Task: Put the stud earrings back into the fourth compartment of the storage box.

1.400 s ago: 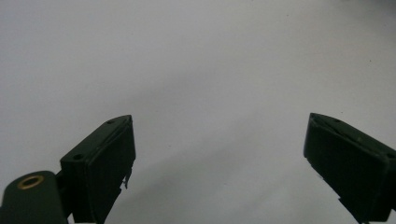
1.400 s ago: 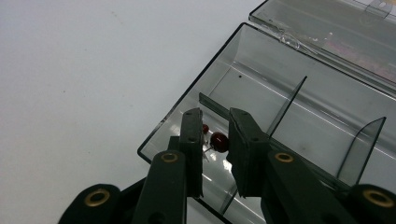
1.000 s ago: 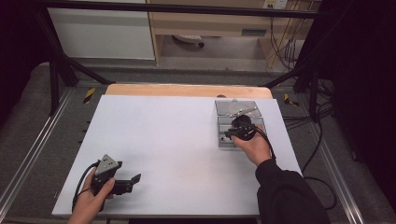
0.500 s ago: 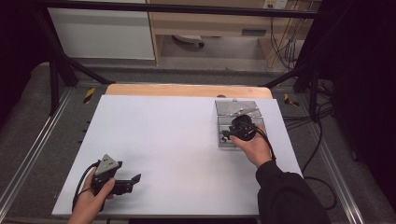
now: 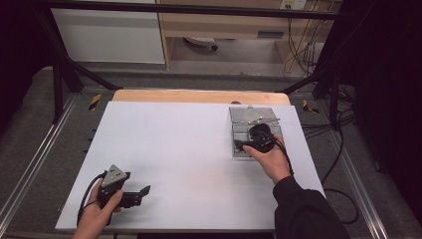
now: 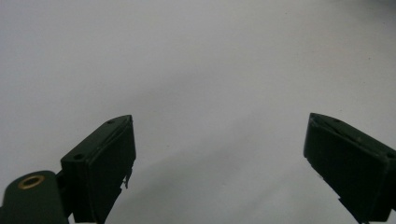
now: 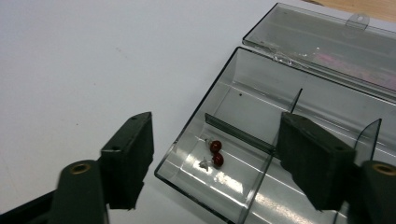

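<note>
R tongs (image 7: 212, 158) hang just above the clear plastic organizer box (image 7: 322, 100) at the desk's (image 5: 189, 149) right-far area, jaws apart & nothing between them; they've just been opening. Below them, in the box's near corner compartment, lie two small dark-red round earrings (image 7: 216, 153) w/ a pale post or backing beside them, touching or nearly so, resting on the compartment floor. Box lid (image 7: 327, 42) is hinged back flat, away from the compartments; thin dividers stand upright betw. the sections. L tongs (image 6: 219, 163) hover over bare white desk at the near-left corner, jaws wide, empty. Handling, as a guess: earrings are v. light, hard, smooth & prone to roll or skitter, posts thin & bendable; best taken across the red bead w/ a gentle pinch, coming straight down so the jaws clear wall & divider. The box is light, rigid, slick & prob. brittle at hinge & tab; it may slide on the desk if nudged, so hold it by a side wall if steadying. No brand, label or legible writing anywhere; a faint pinkish smear on the lid isn't readable.
</note>
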